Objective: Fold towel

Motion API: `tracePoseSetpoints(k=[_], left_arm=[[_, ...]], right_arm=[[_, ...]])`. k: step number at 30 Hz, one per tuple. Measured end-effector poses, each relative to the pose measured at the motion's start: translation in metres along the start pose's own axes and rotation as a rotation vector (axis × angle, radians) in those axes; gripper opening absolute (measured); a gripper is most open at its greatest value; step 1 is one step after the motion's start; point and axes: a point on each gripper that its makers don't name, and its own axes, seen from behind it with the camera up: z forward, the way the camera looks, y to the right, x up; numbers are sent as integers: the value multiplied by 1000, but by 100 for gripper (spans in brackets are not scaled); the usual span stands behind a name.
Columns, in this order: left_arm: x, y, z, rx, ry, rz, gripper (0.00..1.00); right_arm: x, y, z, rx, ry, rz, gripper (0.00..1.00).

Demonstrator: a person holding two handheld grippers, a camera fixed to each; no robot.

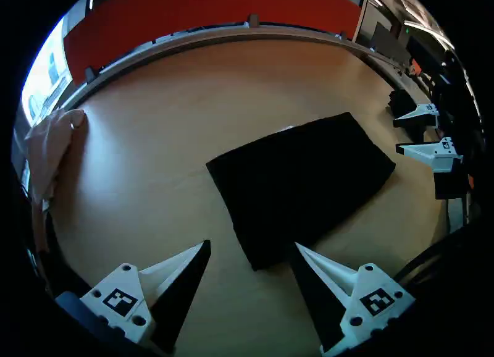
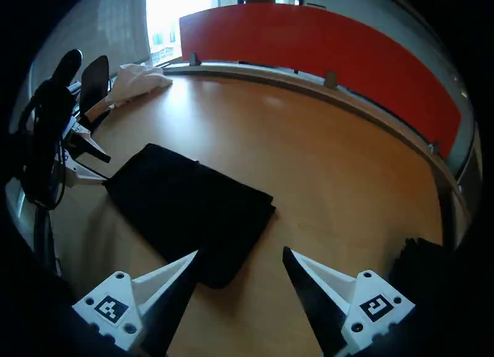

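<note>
Wide-spread white fingers of the left gripper [image 1: 250, 249] hold nothing. Just ahead of them lies the near corner of a black towel [image 1: 302, 178], soft, matte, folded into a thick rectangle. Its long axis runs from that corner away toward the right gripper [image 1: 398, 133], also gaping and empty, just past the towel's far end. Each gripper seems about equally near. A smooth wooden desk [image 1: 185, 110] lies under the towel; beyond it are a pale cloth [image 1: 52, 141] and a red partition [image 1: 185, 11].

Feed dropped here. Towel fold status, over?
Left claw, right claw open, empty. Black towel flat on table, looks folded. Pale cloth at table edge, apart.
</note>
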Motion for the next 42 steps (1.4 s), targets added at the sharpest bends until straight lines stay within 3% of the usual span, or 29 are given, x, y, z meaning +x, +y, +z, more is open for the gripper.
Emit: tracePoseSetpoints(k=[11, 42], left_arm=[[-3, -1, -7, 13, 21, -24, 90], [-34, -18, -46, 121, 129, -191, 90]], right_arm=[[1, -5, -3, 30, 5, -15, 97], [1, -16, 2, 134, -24, -160, 96]])
